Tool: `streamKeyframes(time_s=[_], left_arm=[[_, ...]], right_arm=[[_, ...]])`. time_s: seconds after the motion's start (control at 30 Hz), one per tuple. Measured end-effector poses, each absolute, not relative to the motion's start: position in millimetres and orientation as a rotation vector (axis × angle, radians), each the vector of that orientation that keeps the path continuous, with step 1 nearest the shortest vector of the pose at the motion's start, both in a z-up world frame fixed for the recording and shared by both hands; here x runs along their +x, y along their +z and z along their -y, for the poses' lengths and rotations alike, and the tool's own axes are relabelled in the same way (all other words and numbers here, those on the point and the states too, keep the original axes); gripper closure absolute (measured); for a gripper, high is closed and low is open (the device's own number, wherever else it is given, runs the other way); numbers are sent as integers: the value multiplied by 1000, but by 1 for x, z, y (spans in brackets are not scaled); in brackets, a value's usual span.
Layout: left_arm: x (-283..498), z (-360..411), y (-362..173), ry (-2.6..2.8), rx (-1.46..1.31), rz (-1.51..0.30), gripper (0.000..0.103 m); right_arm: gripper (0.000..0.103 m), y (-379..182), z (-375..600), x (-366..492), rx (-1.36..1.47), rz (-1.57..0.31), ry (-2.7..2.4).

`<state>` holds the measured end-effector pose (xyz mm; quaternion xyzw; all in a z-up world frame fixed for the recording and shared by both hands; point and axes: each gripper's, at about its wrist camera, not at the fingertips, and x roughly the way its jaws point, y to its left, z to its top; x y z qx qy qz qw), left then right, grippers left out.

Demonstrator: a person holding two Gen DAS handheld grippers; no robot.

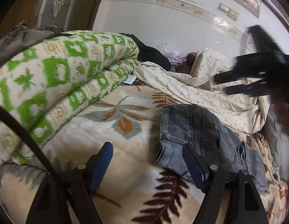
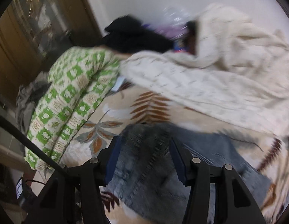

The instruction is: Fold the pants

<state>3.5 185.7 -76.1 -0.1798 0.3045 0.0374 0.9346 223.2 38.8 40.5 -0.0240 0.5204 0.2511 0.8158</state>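
Grey-blue denim pants lie folded in a pile on a leaf-patterned blanket. My left gripper is open, just above the blanket at the pants' near left edge, its right finger over the denim. The right gripper shows blurred at the far right of the left wrist view, above the cream sheet. In the right wrist view the right gripper is open above the pants, holding nothing. That view is blurred.
A rolled green-and-white quilt lies to the left, a crumpled cream sheet behind the pants. Dark clothes and a plastic bag sit against the white wall. A wooden door stands left.
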Motion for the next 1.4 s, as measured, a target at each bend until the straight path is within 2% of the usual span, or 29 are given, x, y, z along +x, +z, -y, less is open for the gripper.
streamKeyframes(time_s=[0.07, 0.23, 0.33, 0.57, 0.7, 0.73, 0.77, 0.83, 0.87, 0.97, 1.07, 1.4], left_arm=[[11, -180, -81, 70, -375, -635, 19], [29, -161, -100, 16, -366, -697, 19], [36, -159, -112, -1, -386, -724, 19], [47, -167, -122, -48, -480, -750, 21], [56, -165, -126, -83, -497, -779, 35], [57, -166, -127, -92, -509, -775, 41], [59, -167, -128, -108, -524, -776, 51], [62, -168, -132, -133, -548, -793, 59], [63, -168, -133, -134, -556, -794, 66], [66, -170, -134, -159, -582, -799, 78], [67, -167, -132, -178, -573, -787, 83], [48, -132, -77, -279, -453, -638, 84]], right_arm=[[48, 22, -59, 236, -94, -1137, 564], [48, -8, -98, 256, -189, -1171, 641], [41, -21, -116, 260, -227, -1191, 691], [41, -67, -143, 273, -375, -1260, 669], [41, -88, -153, 271, -474, -1267, 638], [44, -93, -155, 271, -492, -1280, 634], [56, -97, -156, 270, -519, -1272, 616], [68, -100, -154, 270, -544, -1259, 598], [80, -99, -152, 270, -538, -1257, 596], [89, -92, -142, 270, -509, -1241, 589], [91, -82, -132, 267, -494, -1208, 592], [95, 0, -60, 241, -256, -1049, 620]])
